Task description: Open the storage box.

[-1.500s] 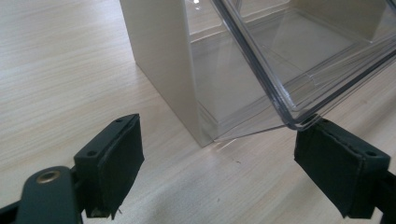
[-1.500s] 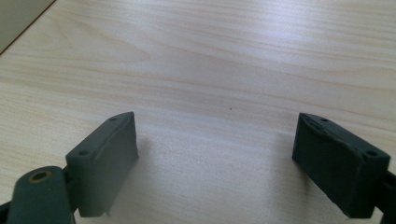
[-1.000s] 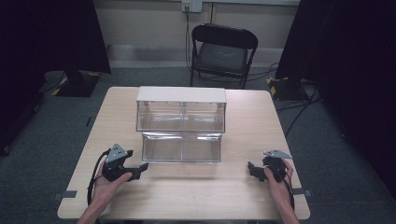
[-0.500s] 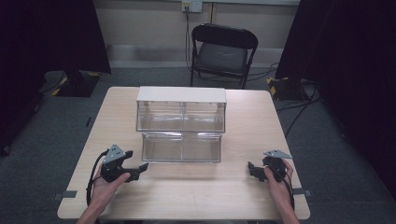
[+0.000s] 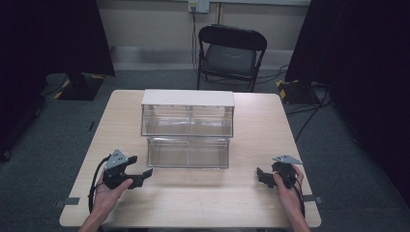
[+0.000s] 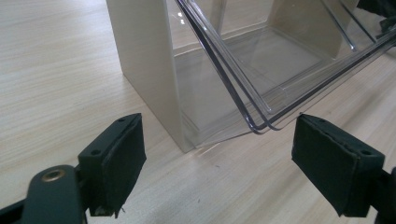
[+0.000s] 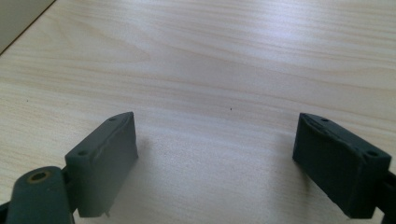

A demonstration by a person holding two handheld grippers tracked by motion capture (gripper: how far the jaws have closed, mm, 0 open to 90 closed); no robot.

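Left gripper [image 6: 217,154]: jaws standing wide apart, nothing between them, hovering over bare table [image 6: 56,70]. Its own view is showing the near corner of the clear bin unit [image 6: 224,60] just ahead of the pads: cream side wall [image 6: 144,60] standing on the wood, and the lower tilt-out bin [image 6: 280,70] hanging open, its clear rim leaning out toward the right-hand pad but not touching it.

Right gripper [image 7: 215,158]: jaws also spread wide, empty, facing plain wood grain. Only a sliver of the unit's cream edge [image 7: 18,14] is peeking in at the top left corner of its view.

The high view is giving the layout the gripper views lack: bin unit [image 5: 187,128] sitting mid-table, white top, two tiers, lower tier stepping out toward the person. Left gripper [image 5: 133,176] is sitting near the unit's front left corner, right gripper [image 5: 268,176] off its front right corner and farther from it. Both hands are coming in from the near edge. A black folding chair [image 5: 229,53] is standing behind the table, beyond the unit.
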